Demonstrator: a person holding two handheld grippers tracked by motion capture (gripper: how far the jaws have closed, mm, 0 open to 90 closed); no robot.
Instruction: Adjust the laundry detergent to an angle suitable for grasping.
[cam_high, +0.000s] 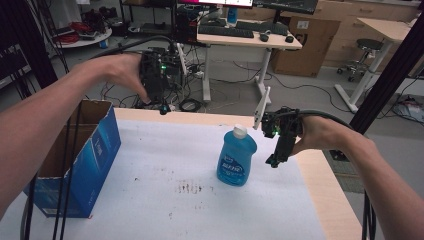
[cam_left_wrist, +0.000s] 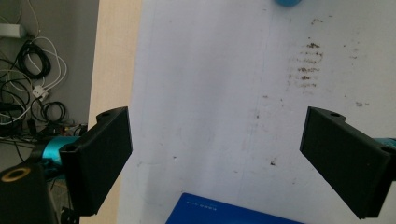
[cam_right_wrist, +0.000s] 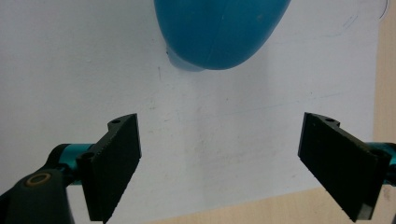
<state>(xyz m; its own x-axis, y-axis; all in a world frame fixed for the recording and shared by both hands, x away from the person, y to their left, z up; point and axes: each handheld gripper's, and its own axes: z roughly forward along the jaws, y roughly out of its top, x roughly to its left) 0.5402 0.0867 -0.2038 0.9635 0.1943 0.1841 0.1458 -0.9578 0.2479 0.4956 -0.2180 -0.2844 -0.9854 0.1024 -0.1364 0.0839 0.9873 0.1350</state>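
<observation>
Bench (cam_high: 320, 200): wood, white stained sheet (cam_high: 175, 200).
Room: desk (cam_high: 250, 37), cables, upper frame.
Bottle (cam_high: 236, 157) label: unreadable.
Fingers: both grippers' apart, empty.

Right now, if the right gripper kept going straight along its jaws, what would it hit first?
Probably the blue bottle: it sits ahead of the open right gripper, roughly centred between the jaws. Depth is unclear; pointing downward, it might meet the white table cover first.

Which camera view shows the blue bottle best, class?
The high view: the whole blue bottle stands upright with cap and label. The right gripper view catches its rounded body; the left gripper view catches a sliver.
</observation>
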